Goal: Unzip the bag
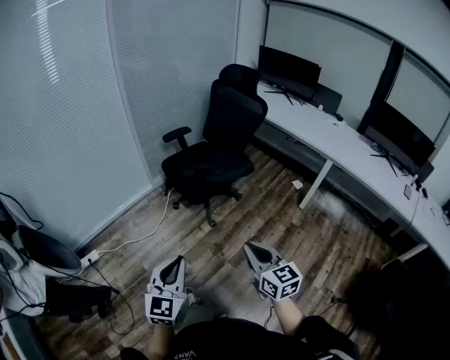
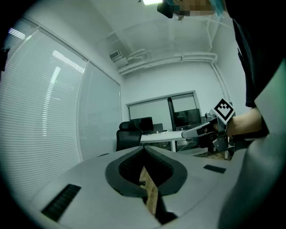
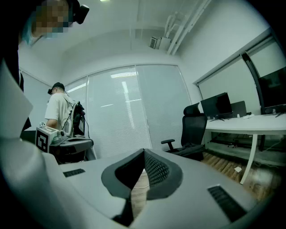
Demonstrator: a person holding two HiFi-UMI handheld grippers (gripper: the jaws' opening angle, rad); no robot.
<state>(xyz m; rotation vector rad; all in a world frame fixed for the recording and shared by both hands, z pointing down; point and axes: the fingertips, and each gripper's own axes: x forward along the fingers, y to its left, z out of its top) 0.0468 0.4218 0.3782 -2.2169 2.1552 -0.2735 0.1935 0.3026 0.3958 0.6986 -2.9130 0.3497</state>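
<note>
Held near-level side by side on the near side of the black office chair (image 1: 219, 144), the left gripper (image 1: 178, 261) and right gripper (image 1: 250, 247) both have jaws closed together on nothing.

Dim, bluish light is falling from a ceiling lamp (image 2: 149, 2), streaking the blinds (image 1: 49, 42); fisheye is bending edges, corners are vignetting black.

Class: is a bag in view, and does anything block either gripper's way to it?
No bag is recognisable in any view, so no blocker can be named. The left gripper and right gripper, both shut and empty, hover over wooden floor; a black office chair stands ahead.
</note>
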